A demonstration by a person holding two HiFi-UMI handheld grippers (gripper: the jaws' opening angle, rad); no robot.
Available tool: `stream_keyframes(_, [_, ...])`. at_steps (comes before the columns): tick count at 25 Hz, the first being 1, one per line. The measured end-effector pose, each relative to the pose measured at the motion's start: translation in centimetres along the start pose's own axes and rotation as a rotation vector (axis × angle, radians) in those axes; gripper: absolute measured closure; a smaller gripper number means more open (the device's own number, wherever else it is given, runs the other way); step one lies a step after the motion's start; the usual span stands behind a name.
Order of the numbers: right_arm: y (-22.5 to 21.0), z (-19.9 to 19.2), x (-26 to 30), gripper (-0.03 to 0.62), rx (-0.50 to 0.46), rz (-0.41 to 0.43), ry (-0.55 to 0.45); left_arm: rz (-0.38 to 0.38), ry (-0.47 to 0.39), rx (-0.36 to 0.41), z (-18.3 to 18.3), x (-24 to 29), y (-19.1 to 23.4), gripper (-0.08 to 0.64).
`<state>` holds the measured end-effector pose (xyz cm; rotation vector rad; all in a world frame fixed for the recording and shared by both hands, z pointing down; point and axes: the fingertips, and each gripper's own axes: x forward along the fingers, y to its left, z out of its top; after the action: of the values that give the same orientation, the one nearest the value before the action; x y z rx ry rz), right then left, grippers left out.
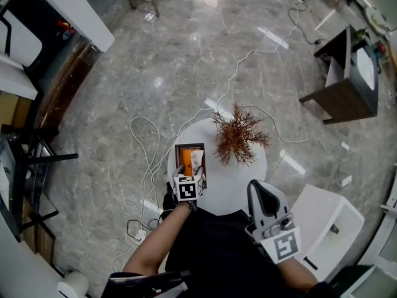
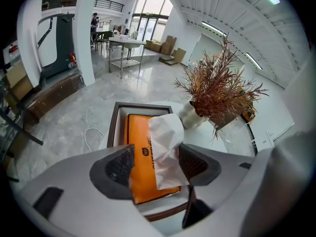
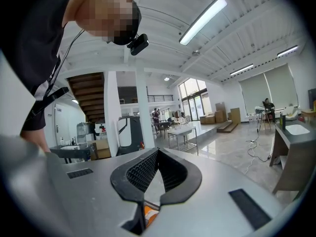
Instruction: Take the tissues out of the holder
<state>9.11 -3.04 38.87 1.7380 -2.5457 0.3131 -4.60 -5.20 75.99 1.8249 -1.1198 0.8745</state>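
Observation:
A dark wooden holder [image 1: 189, 146] stands on the round white table [image 1: 239, 182], with an orange tissue pack [image 1: 185, 160] inside it. A white tissue [image 2: 165, 137] sticks up out of the pack [image 2: 140, 157]. My left gripper [image 2: 155, 164] points steeply down over the holder's [image 2: 114, 125] near end and is open, with the tissue standing between its pads [image 2: 121, 166]. The tissue lies close to the right-hand pad and well clear of the left one. My right gripper [image 1: 255, 186] hangs over the table's near right edge, roughly level, and is shut with nothing in it [image 3: 157, 154].
A white vase [image 2: 190, 115] with a dry brown bush [image 1: 237, 135] stands just right of the holder. White cables [image 1: 146, 166] trail over the marble floor to the left of the table. A white seat [image 1: 329, 222] is at the lower right, and a dark side table [image 1: 347, 79] at the upper right.

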Motion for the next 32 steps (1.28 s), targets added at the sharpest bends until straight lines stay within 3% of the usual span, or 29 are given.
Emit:
stream_keyframes(11, [-2.4,-1.1,-0.2,0.584,0.012,-0.064,0.023,0.031,0.041,-0.004,-0.7,1.2,0.5,0.291])
stream_keyframes(16, [-2.7,-1.6,-0.2,0.584,0.036,-0.067,0.027,0.051,0.052,0.032,-0.6,1.3,0.5,0.291])
stream_keyframes(25, [-3.4,-1.3,-0.6,0.584,0.056,-0.08,0.002,0.055,0.062,0.041,-0.4,1.4,0.7,0.225])
stream_keyframes(32, [-4.0,-1.6,-1.3,0.584,0.07,-0.1,-0.001,0.143,0.059,0.054,-0.4,2.9,1.7,0.227])
